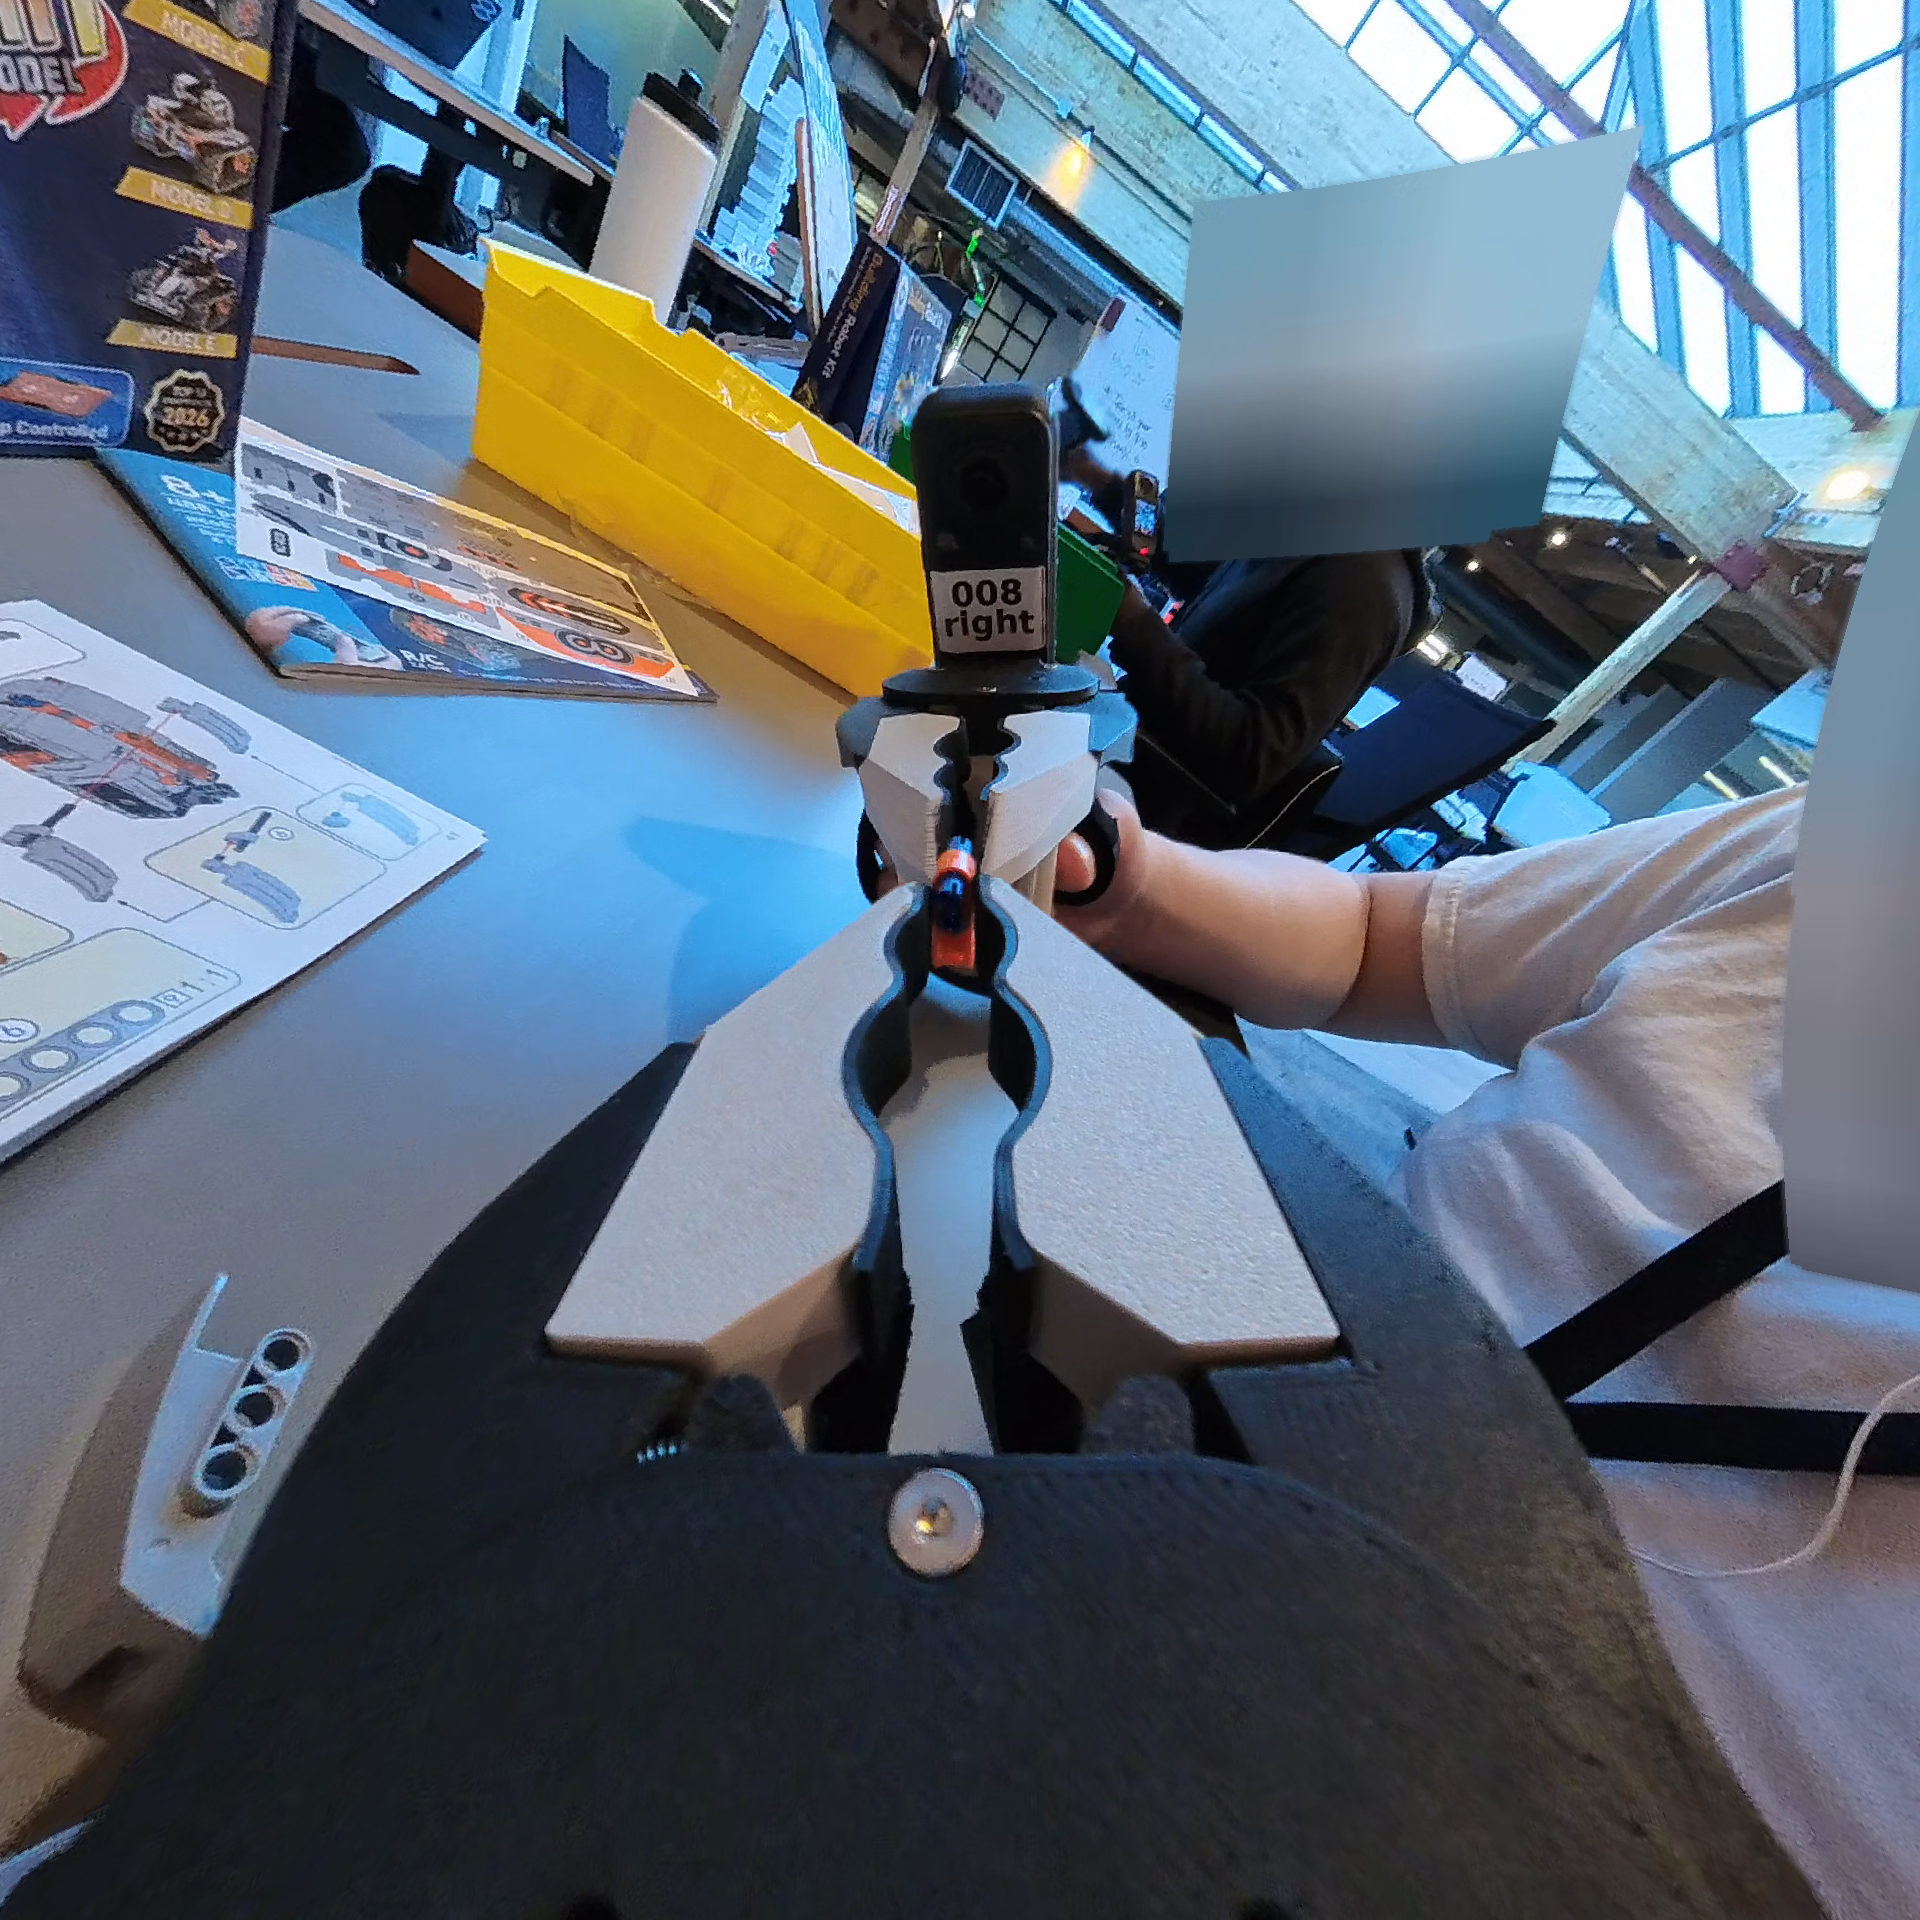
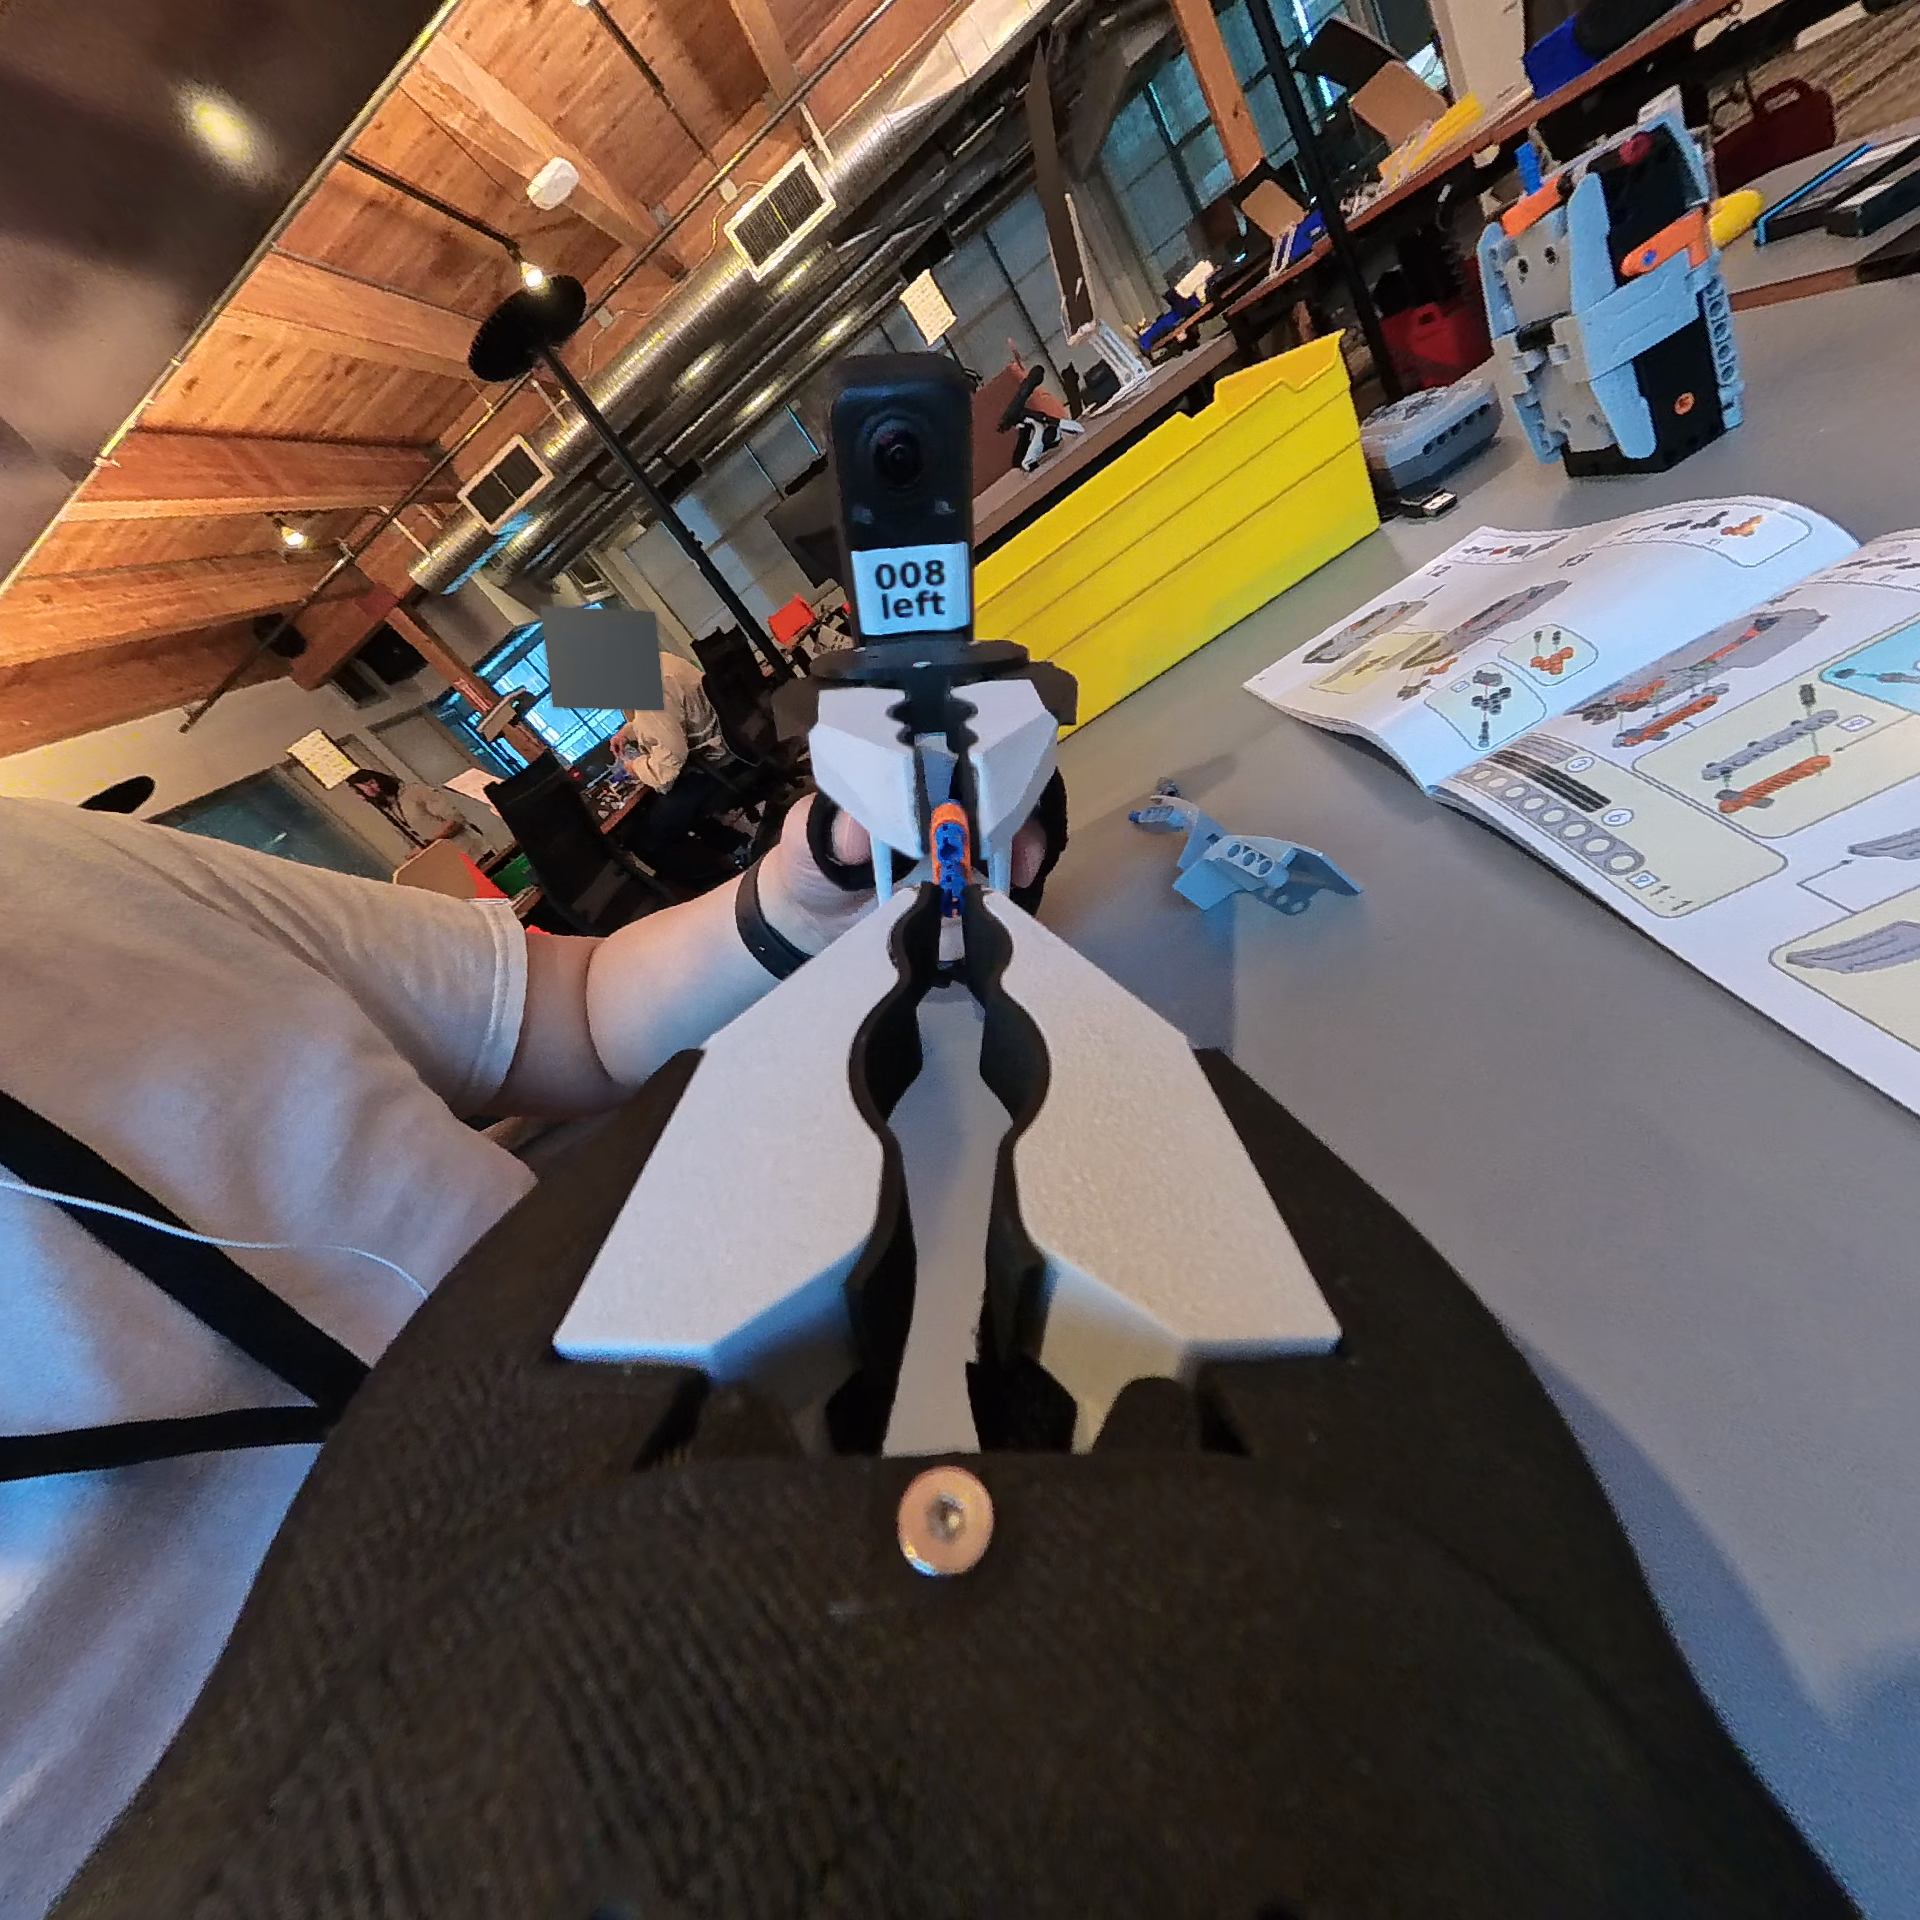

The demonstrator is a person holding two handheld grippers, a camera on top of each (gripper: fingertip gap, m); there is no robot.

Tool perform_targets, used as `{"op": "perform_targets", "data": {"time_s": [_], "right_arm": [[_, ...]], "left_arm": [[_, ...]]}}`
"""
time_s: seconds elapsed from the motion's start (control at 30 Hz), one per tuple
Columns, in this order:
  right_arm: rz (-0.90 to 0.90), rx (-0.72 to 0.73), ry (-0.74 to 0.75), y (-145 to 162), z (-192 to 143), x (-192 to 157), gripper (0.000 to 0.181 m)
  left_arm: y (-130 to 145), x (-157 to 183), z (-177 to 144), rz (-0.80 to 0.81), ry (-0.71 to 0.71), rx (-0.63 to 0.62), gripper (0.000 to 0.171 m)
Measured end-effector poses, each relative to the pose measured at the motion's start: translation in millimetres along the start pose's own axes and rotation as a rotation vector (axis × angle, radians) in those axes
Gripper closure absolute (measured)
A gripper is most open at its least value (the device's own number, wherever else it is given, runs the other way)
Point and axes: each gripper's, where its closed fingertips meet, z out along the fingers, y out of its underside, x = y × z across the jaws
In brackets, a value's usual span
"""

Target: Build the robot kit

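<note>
Fingers first: the left gripper (image 1: 951, 906) has its tips pinched together on the near end of a small orange-and-blue piece (image 1: 952, 914). The right gripper (image 1: 961, 831) comes in nose to nose from the far side and is clamped on the other end. So the piece hangs in the air between the two tips, above the grey table (image 1: 582, 935) and close to the person's body.

Going left to right from the left gripper's side:
- a dark printed box (image 1: 125, 208) stands far left
- an open instruction booklet (image 1: 156, 831) lies flat in front of it
- a loose grey beam part (image 1: 239, 1434) sits near the gripper's base
- a sticker sheet (image 1: 447, 561) lies on a second booklet
- a yellow bin (image 1: 675, 447) is further back, with a white roll (image 1: 655, 197) behind it

The right wrist view also shows a half-built grey-and-black model (image 2: 1600, 312) far off on the table.

What could go wrong, as I see it: each side only has a sliver of that piece. If the two grippers drift out of line or one squeeze goes slack, it could twist or pop loose (good luck finding it on the floor).

Writing-wise, each gripper's camera carries a white printed label. The box has bold lettering, badges and vehicle pictures, and the booklets are mostly diagrams with small captions.
</note>
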Motion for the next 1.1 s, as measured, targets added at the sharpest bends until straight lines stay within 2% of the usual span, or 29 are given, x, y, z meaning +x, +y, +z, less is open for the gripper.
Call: {"op": "perform_targets", "data": {"time_s": [1.1], "right_arm": [[-0.028, -0.004, 0.076, 3.1, -1.1, 4.1, 0.178]], "left_arm": [[4.3, -5.6, 2.7, -0.043, -0.029, 0.033, 0.166]]}}
